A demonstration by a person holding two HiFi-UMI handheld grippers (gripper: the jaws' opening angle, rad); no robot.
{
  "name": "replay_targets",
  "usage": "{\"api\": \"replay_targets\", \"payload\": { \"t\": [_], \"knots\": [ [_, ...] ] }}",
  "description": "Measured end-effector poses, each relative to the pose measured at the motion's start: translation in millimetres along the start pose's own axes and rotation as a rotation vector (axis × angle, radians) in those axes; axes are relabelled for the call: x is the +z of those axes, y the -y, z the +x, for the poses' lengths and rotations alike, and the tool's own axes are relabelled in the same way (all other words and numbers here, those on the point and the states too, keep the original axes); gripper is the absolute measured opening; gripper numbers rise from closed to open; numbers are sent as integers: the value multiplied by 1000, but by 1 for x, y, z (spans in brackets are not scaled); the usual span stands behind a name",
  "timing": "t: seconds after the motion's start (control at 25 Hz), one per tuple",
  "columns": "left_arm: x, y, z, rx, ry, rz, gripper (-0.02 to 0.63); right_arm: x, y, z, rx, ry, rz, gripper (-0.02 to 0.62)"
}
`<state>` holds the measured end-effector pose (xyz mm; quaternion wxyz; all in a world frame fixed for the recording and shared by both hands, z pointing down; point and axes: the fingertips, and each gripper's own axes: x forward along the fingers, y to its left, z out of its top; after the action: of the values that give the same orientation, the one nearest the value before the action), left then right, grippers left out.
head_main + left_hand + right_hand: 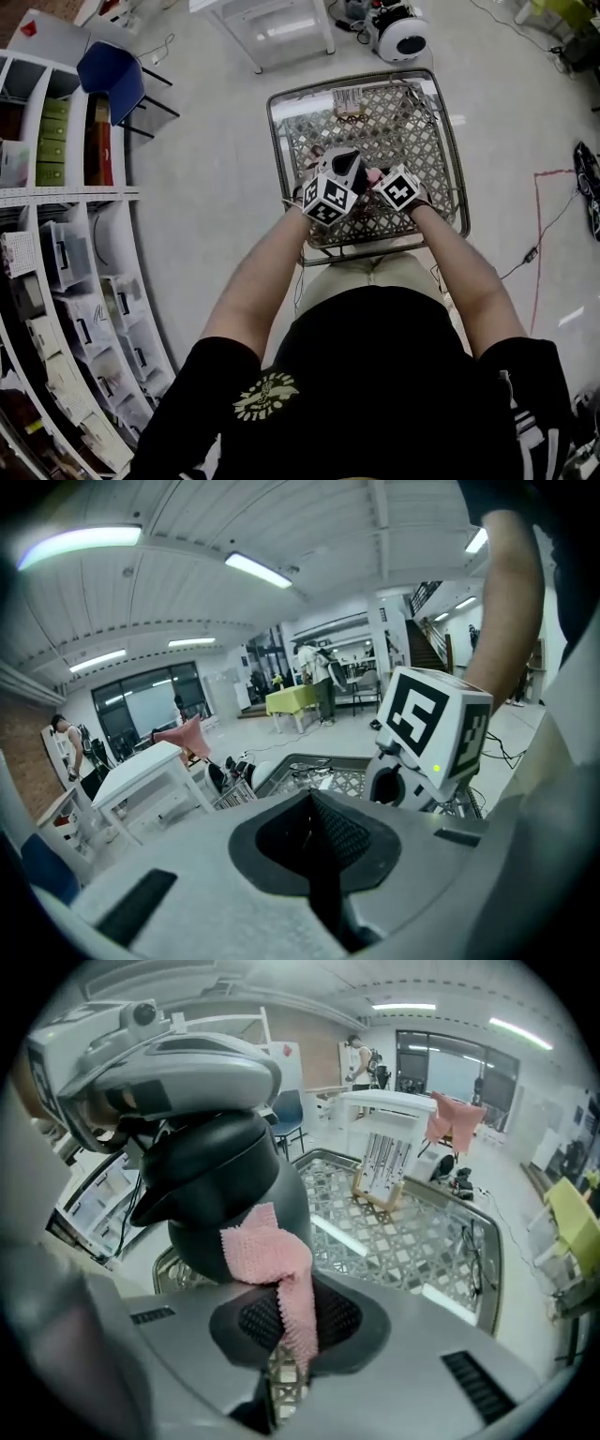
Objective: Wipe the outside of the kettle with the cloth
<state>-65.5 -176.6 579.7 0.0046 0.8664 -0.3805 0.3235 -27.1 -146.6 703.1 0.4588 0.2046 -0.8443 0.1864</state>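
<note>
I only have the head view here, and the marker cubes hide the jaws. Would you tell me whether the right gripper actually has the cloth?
Observer: Yes. In the right gripper view, the right gripper is shut on the pink cloth, which is pinched between its jaws.
Operator: Is the cloth on the kettle?
Observer: Its free upper end appears to lie against the dark side of the kettle.
Operator: And the left jaws?
Observer: In the left gripper view, the left gripper has its jaws together, and nothing shows between them.
</note>
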Motion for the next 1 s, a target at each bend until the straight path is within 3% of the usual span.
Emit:
{"api": "replay_targets", "payload": {
  "t": [0.2,0.52,1.0],
  "knots": [
    [0,1,4,11,-19,-18,6,20,14,3,24,-10,-184,35],
    [2,-9,4,85,-19,-8,6,34,24,25,118,-58,-300,35],
    [-3,-17,-11,94,-28,-17,6,-9,-17,42,211,-119,-170,35]
  ]
}}
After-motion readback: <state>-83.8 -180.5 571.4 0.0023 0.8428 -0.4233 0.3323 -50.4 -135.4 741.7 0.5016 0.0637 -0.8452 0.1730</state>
